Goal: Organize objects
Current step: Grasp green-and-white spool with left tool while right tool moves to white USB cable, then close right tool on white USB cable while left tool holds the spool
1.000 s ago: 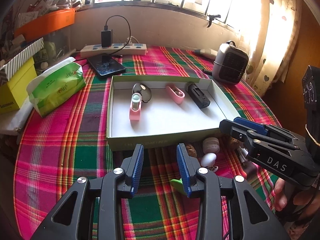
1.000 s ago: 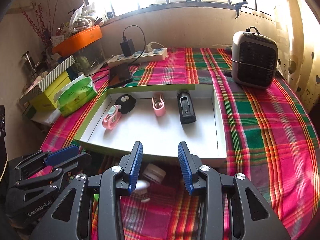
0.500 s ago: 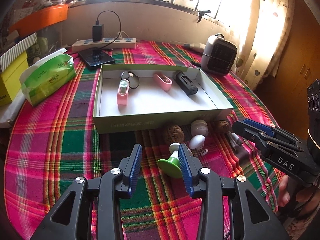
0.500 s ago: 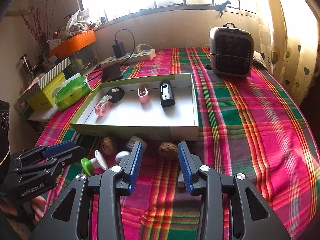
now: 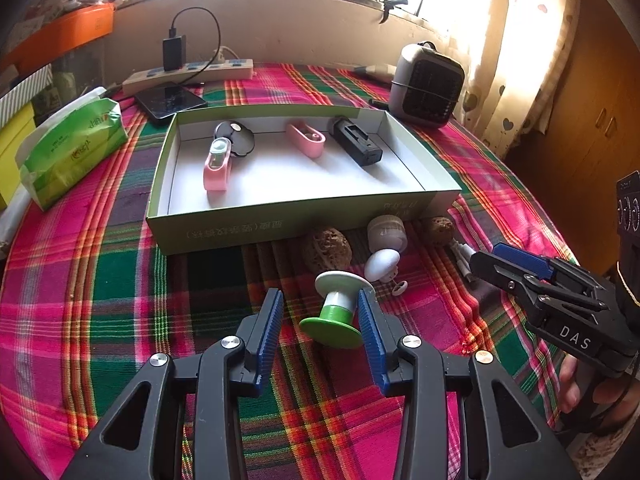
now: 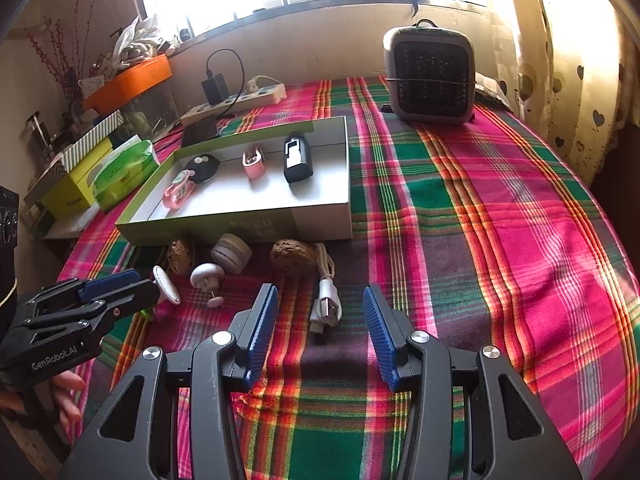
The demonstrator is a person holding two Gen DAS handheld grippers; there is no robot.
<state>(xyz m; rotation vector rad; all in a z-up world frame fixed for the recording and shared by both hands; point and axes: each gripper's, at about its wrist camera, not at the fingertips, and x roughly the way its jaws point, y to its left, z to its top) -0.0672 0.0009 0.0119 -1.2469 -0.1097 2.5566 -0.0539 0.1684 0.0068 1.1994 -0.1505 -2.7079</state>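
Boxes on the counter: one open tray box (image 5: 224, 232)
Things in the tray box: four, two pink (image 5: 218, 168), two black (image 5: 354, 146)
Walnuts (image 5: 327, 249): two, by the box's near edge
White cables (image 6: 326, 300): one
Heaters (image 6: 430, 76): one
Tissue packs (image 5: 72, 148): one

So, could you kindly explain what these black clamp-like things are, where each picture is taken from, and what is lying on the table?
There is no robot: a person holds a hand-held gripper in each hand, each carrying a camera that looks along its blue-padded fingers. In the left camera's picture the left hand-held gripper has just been opening, with a green and white spool lying between its pads, not gripped. In the right camera's picture the right hand-held gripper, also just opening, hovers around a white USB cable. On the plaid tablecloth stands a shallow box holding small gadgets, with two walnuts and white knick-knacks before it.
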